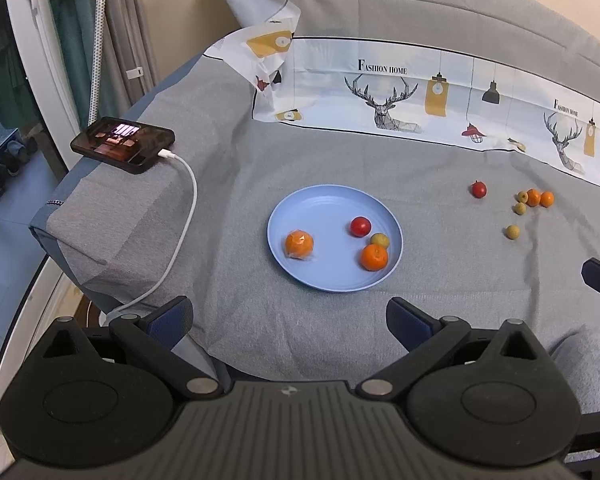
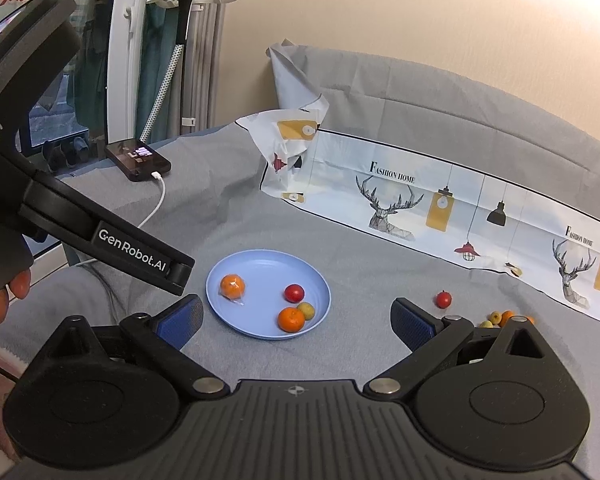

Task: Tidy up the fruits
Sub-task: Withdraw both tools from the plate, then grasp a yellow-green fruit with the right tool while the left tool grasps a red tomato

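Observation:
A blue plate (image 1: 320,208) lies on the grey cloth, also in the right wrist view (image 2: 260,266). It holds a wrapped orange (image 1: 299,244), a bare orange (image 1: 374,257), a red fruit (image 1: 360,226) and a small yellow fruit (image 1: 380,240). To the right on the cloth lie a red fruit (image 1: 479,189), two small oranges (image 1: 540,198) and three small yellow fruits (image 1: 512,232). My left gripper (image 1: 290,316) is open and empty, short of the plate. My right gripper (image 2: 296,318) is open and empty, near the plate's front edge.
A phone (image 1: 123,144) on a white cable (image 1: 180,224) lies on the raised cloth at the left. A printed sheet (image 1: 420,92) stands along the back. The left gripper's body (image 2: 100,232) crosses the right wrist view at the left.

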